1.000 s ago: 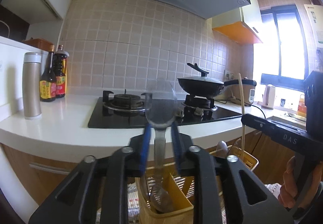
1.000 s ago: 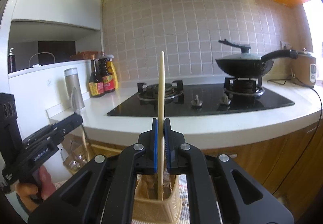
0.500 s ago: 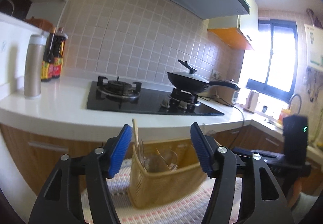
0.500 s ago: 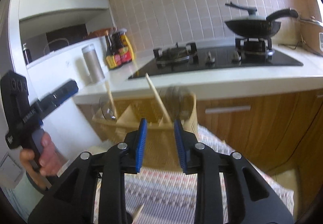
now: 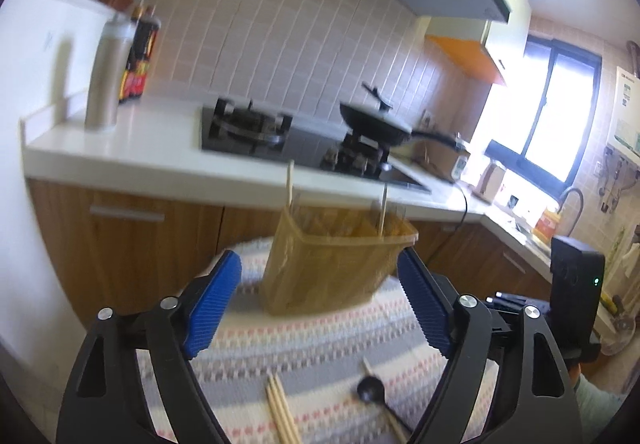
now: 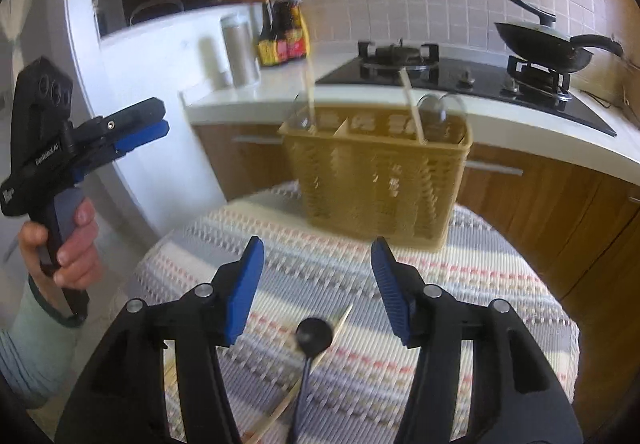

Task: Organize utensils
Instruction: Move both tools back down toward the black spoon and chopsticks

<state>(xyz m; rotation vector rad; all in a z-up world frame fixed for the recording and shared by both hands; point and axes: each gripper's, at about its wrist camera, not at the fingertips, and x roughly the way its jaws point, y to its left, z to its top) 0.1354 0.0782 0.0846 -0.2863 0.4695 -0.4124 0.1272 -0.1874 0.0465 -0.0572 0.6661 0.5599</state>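
Observation:
A yellow utensil basket [image 6: 380, 172] stands on a round table with a striped cloth [image 6: 460, 276]; chopsticks and spoons stand in its compartments. It also shows in the left wrist view [image 5: 332, 268]. My right gripper [image 6: 318, 288] is open and empty above a black spoon [image 6: 312, 340] lying across a wooden chopstick [image 6: 320, 356]. My left gripper [image 5: 320, 304] is open and empty, in front of the basket, with loose chopsticks [image 5: 282, 412] and the black spoon [image 5: 372, 392] below it. The left gripper also shows at the left of the right wrist view [image 6: 136, 128].
Behind the table runs a white counter [image 5: 120, 152] with a black gas hob [image 6: 440, 72], a lidded wok [image 6: 540, 44], sauce bottles [image 6: 284, 32] and a steel flask [image 6: 240, 48]. Wooden cabinet doors [image 6: 560, 212] stand below the counter.
Both grippers let go of their utensils into the basket: the left a metal spoon, the right a chopstick. Both opened wide, drew back and tilted down toward the table.

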